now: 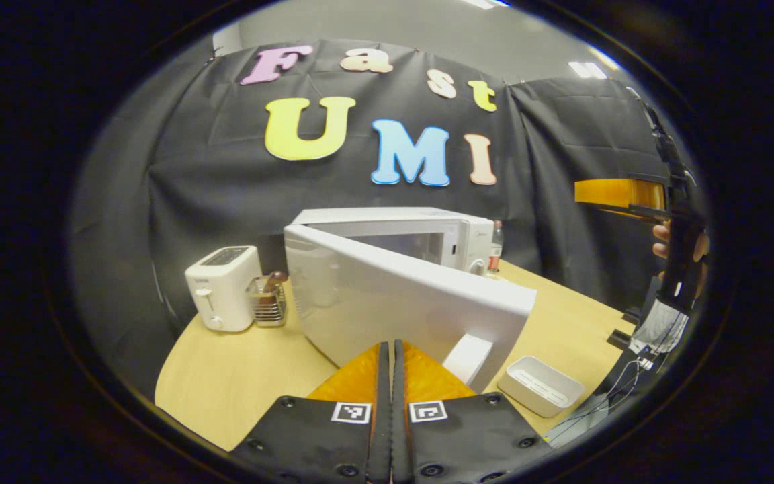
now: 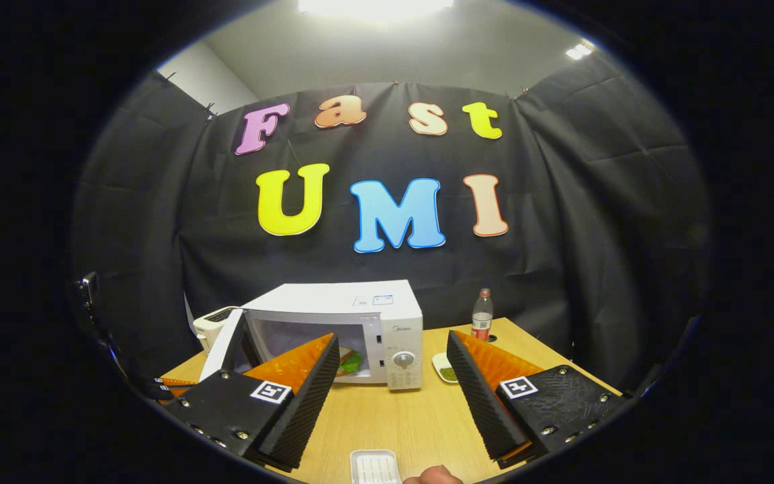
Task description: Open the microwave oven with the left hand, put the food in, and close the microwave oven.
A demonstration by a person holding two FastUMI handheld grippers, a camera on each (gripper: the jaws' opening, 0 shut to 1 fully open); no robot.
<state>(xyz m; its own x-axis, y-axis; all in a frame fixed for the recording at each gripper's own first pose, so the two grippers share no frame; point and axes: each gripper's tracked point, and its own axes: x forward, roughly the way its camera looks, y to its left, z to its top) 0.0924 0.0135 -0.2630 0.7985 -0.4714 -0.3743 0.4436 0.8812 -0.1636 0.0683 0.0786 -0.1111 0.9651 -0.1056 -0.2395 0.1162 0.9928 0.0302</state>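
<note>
A: Sitting toward the back of a light wooden table (image 2: 394, 423) is the white microwave oven (image 2: 360, 316), with its door (image 1: 400, 302) swung partly open on the hinge at its left side. In the right gripper view, food (image 2: 350, 363) with green and pale layers lies inside the cavity, seen through the opening.

B: Where are the grippers?

A: The left gripper (image 1: 390, 353) is low at the front, just before the outer face of the open door. Its two orange fingers (image 1: 360, 376) are pressed together with nothing between them. I cannot tell whether the tips touch the door. The right gripper (image 2: 394, 376) is back from the microwave, above the table's near part, its fingers spread wide apart and empty. In the left gripper view it appears at the far right, raised, with a hand (image 1: 662, 242) around its black handle.

B: What else is on the table?

A: A white toaster (image 1: 222, 286) stands left of the microwave, with a small metal holder (image 1: 267, 302) just beside it. A clear bottle (image 2: 482, 314) with a red label stands to the right, and a small dish (image 2: 445, 368) holding something green lies near it. A white rectangular tray (image 1: 540, 384) sits near the front edge.
</note>
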